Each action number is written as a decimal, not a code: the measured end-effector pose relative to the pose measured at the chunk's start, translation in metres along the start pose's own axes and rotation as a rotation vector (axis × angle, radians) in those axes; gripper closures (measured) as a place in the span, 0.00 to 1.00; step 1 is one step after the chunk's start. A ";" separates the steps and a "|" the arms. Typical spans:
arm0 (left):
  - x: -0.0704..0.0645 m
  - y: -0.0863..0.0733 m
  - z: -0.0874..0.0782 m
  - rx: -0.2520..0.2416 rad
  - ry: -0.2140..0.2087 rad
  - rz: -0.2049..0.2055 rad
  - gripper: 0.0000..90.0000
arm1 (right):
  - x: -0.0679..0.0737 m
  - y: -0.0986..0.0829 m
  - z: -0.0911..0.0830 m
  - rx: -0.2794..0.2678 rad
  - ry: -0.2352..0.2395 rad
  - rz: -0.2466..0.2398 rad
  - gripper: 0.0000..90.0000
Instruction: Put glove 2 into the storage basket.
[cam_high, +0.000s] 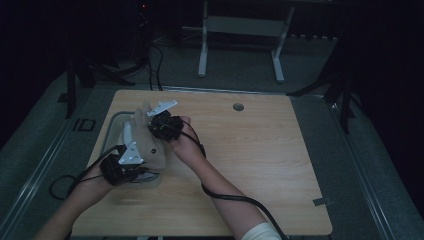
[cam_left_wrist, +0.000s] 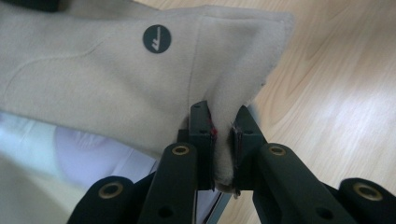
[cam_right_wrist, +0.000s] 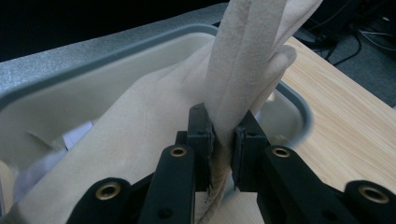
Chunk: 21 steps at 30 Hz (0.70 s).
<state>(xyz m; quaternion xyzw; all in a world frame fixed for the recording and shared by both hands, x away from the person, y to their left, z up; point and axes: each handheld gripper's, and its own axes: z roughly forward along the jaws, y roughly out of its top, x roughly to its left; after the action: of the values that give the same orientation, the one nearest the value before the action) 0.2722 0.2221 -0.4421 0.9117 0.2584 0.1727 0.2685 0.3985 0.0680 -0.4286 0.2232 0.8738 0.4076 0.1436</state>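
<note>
A beige cloth (cam_high: 149, 145) hangs stretched between both grippers over the left part of the wooden table. My left gripper (cam_high: 131, 169) is at its near end; in the left gripper view my left gripper (cam_left_wrist: 223, 135) is shut on a corner fold of the cloth (cam_left_wrist: 116, 74), which carries a round dark logo (cam_left_wrist: 157, 38). My right gripper (cam_high: 161, 125) holds the far end; in the right gripper view my right gripper (cam_right_wrist: 224, 140) is shut on a bunched, folded edge of the cloth (cam_right_wrist: 140, 121) that rises upward.
A grey-rimmed tray (cam_right_wrist: 116, 51) with a pale inside lies under the cloth at the table's left side, its rim (cam_high: 111, 122) showing in the high view. The table (cam_high: 250, 150) has a round hole (cam_high: 238, 107) at the back. Cables trail from both grippers.
</note>
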 end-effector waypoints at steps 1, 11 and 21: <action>0.001 -0.003 -0.001 -0.002 -0.002 -0.008 0.92 | 0.003 0.003 0.004 0.002 0.009 -0.001 0.89; 0.009 -0.026 -0.015 0.009 0.029 -0.042 0.92 | 0.024 0.023 0.033 0.015 0.043 -0.033 0.89; 0.019 -0.038 0.007 0.030 -0.008 -0.075 0.91 | 0.014 0.006 0.063 0.091 0.067 0.011 0.89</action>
<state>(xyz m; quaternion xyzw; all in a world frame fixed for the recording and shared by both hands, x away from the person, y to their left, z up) 0.2758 0.2574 -0.4663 0.9059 0.2942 0.1551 0.2621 0.4151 0.1192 -0.4646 0.2203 0.8945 0.3754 0.1017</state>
